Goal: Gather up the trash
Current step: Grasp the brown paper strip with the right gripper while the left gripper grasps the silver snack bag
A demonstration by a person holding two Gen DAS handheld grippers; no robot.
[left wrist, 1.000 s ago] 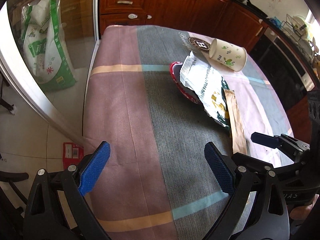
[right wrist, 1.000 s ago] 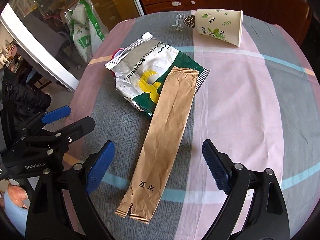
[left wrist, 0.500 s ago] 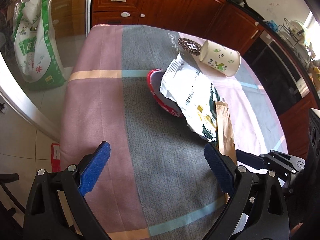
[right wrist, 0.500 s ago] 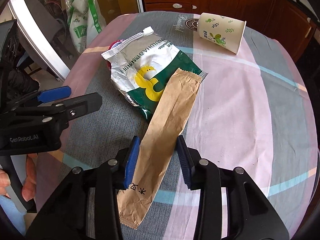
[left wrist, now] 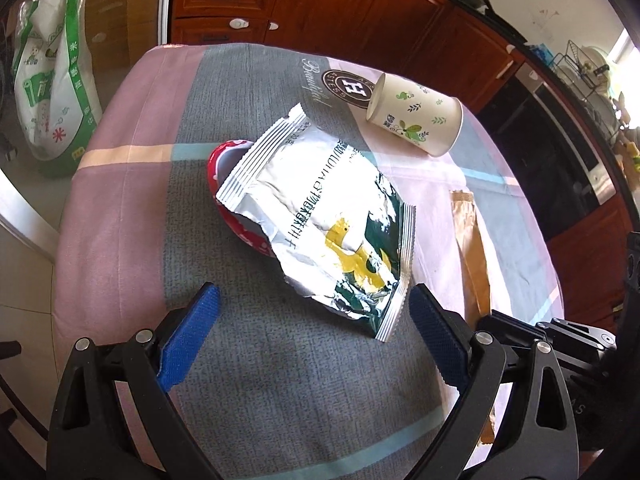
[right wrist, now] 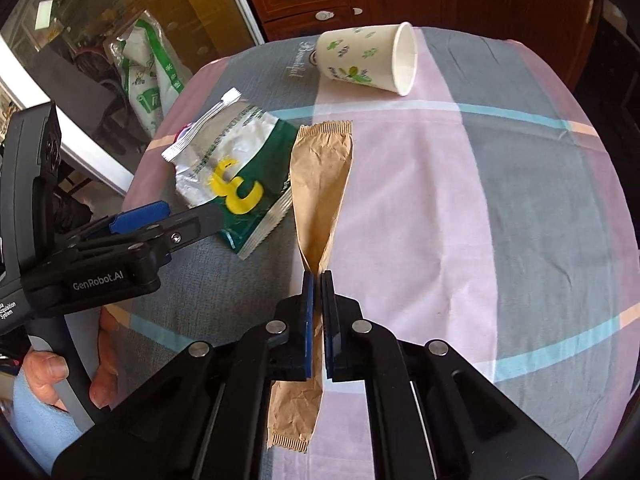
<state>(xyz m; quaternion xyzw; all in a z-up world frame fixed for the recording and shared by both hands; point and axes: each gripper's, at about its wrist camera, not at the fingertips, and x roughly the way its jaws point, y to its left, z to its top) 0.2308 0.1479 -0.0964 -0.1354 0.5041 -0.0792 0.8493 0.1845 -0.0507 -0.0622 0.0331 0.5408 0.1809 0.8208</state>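
1. Blue-padded, the left gripper (left wrist: 312,334) stands wide apart over the worktop (left wrist: 132,208) and holds nothing; the foil snack bag (left wrist: 320,216) lies just ahead, its near corner between the fingers, its long axis running away up-left.
2. Brown paper sleeve (right wrist: 320,184): the right gripper (right wrist: 318,280) has just been closing and now pinches it mid-length; it stretches straight away, far end towards the tipped paper cup (right wrist: 368,60).

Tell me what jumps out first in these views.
The right gripper is shut on a long brown paper sleeve, which its jaws have just closed on at mid-table. Beside it lies a crumpled silver-and-green snack bag over a red wrapper; a paper cup lies tipped beyond.
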